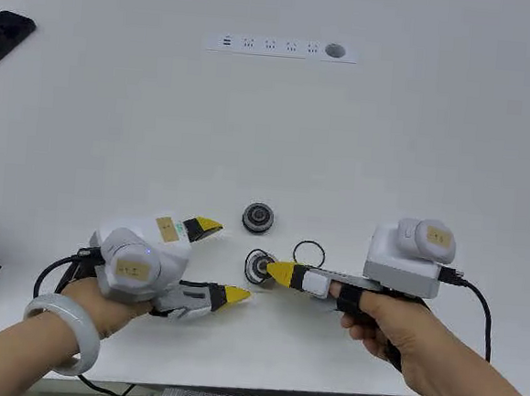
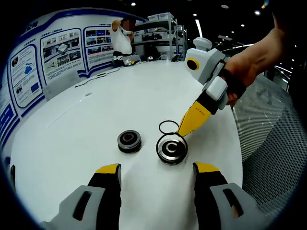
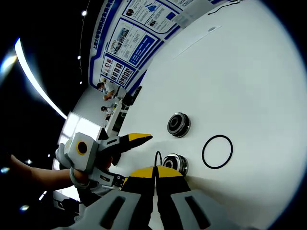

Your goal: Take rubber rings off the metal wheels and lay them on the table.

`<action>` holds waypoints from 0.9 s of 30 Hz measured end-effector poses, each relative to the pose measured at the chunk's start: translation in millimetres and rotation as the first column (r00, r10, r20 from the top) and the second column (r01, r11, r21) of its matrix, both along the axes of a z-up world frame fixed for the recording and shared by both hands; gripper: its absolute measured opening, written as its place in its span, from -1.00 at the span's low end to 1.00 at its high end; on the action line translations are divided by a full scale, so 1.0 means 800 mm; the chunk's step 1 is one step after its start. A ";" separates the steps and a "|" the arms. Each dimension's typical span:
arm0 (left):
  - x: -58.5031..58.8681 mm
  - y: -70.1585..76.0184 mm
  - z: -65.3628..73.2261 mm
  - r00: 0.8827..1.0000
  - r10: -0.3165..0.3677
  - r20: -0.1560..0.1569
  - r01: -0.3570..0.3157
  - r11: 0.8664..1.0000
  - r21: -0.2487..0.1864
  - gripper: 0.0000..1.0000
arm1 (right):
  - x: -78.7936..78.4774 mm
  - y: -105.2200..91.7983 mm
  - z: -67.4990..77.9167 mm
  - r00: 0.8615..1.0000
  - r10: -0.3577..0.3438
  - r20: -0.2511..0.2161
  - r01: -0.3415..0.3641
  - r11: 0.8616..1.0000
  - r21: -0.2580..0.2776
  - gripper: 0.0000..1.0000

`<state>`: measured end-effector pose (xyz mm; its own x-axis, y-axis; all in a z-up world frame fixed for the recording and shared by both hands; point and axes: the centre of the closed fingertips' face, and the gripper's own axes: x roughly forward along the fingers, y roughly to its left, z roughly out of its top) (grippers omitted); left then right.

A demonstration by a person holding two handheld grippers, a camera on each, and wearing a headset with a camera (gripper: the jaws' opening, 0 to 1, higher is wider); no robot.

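Pinching a rubber ring (image 3: 158, 155) at the near wheel (image 3: 175, 163), right gripper (image 3: 154, 171) jaws meet; left gripper (image 2: 157, 167) spread wide nearby

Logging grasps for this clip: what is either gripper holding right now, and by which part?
The right gripper pinches a thin rubber ring by one stretch of its loop, beside the near wheel. The left gripper is open, holding nothing.

White power strip (image 1: 280, 47) far across the table (image 1: 116, 104); dark flat object (image 1: 2, 35) at its left edge
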<state>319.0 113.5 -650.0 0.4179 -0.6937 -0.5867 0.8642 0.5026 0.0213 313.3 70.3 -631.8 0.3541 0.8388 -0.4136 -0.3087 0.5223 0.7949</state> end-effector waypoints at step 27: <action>0.000 0.008 -0.001 0.999 0.038 -0.012 -0.038 0.999 -0.013 0.26 | 0.030 -0.073 -0.013 0.980 -0.197 -0.023 0.196 0.979 -0.051 -0.96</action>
